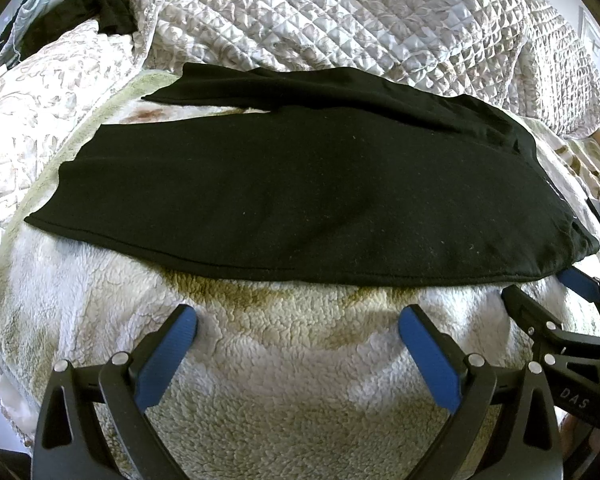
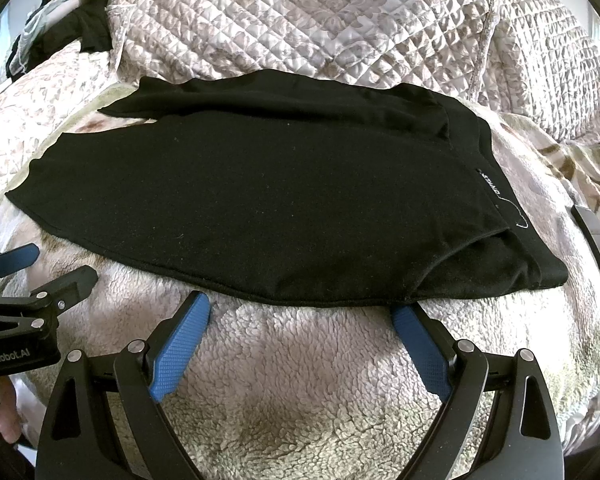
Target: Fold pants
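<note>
A pair of black pants [image 1: 300,184] lies flat across a bed, spread on a cream fleece blanket [image 1: 292,364] whose nap is curly and mottled with yellowish-green patches. The pants run sideways across both views, legs to the left with one leg lying over the other, waistband to the right, where a small printed label [image 2: 490,184] shows near the hem (its letters are too small to read). Behind the pants a quilted, diamond-stitched bedspread [image 1: 340,12] in pale grey and beige rises in a bunched heap, and at the far left another dark garment [image 1: 108,4] is draped over pale cloth. A thin dark strip [image 2: 596,256] lies on the fleece to the right of the waistband; what it is cannot be told. The left gripper [image 1: 298,322] hovers above the bare fleece just short of the near edge of the pants, its blue-padded jaws spread wide and holding nothing. The right gripper [image 2: 300,308] sits beside it, jaws likewise spread and empty, its blue tips right at the near seam, one tucked at the fabric's edge. Bright daylight falls across the bed.
</note>
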A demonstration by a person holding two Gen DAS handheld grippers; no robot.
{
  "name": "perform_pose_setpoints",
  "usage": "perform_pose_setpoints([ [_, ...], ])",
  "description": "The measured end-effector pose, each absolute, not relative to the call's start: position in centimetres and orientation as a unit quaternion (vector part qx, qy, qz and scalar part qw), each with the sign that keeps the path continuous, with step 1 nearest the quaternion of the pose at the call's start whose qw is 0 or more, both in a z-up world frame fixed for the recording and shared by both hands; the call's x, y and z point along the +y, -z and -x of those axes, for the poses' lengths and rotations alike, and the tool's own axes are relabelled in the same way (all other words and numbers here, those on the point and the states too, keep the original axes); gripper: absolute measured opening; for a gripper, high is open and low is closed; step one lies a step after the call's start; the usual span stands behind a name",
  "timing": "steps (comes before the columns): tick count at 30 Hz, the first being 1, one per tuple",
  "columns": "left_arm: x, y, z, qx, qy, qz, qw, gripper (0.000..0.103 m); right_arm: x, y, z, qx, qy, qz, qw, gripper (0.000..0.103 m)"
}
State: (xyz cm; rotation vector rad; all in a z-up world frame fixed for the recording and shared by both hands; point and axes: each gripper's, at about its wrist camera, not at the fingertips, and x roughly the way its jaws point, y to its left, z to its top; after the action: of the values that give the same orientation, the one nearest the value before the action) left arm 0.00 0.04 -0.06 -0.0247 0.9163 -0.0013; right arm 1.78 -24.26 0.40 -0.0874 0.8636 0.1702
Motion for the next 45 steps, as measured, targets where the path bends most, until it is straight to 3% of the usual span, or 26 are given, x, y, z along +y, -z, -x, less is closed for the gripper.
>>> perform_pose_setpoints([
  [45,-0.59,0.08,0.38,0.438,0.0,0.011,0.899,0.103,-24.4,-0.5,-1.85,0.418,-0.102,0.051,0.901,0.092],
])
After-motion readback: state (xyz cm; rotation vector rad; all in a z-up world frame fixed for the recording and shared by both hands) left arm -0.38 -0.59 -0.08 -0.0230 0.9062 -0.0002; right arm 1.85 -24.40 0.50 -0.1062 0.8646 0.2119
